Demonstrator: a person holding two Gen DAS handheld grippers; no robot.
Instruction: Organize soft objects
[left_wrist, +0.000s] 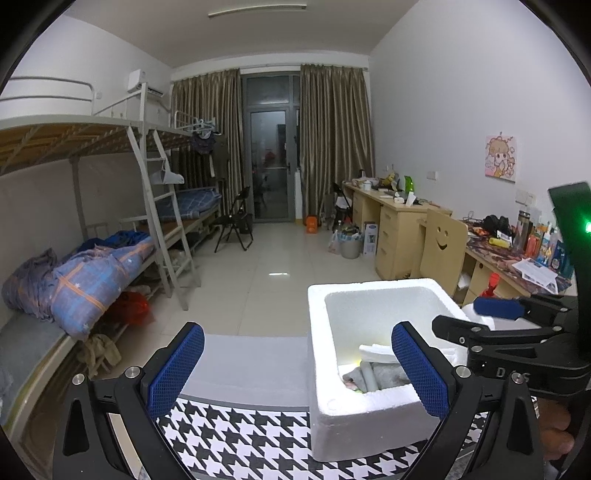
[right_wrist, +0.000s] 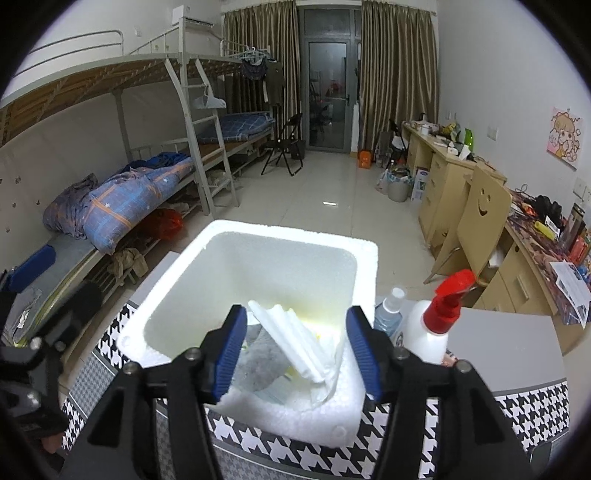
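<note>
A white foam box (right_wrist: 364, 269) stands on a houndstooth-patterned table (right_wrist: 535, 410). Inside it lie soft things: a folded white cloth (right_wrist: 295, 339) leaning on a grey cloth (right_wrist: 258, 365) and other pale fabric. My right gripper (right_wrist: 301, 354) hangs over the box's near side, open, with nothing pressed between its blue pads (right_wrist: 231, 347). In the left wrist view the same foam box (left_wrist: 321, 369) sits to the right, with the grey cloth (left_wrist: 373, 373) visible inside. My left gripper (left_wrist: 299, 373) is open and empty near the box's left wall. The right gripper (left_wrist: 495, 317) shows at the right edge.
A white spray bottle with a red trigger (right_wrist: 439, 321) and a small clear bottle (right_wrist: 389, 310) stand right of the box. A wooden chair (right_wrist: 476, 221) and cluttered desks (right_wrist: 550, 243) line the right wall. Bunk beds (right_wrist: 122, 199) run along the left.
</note>
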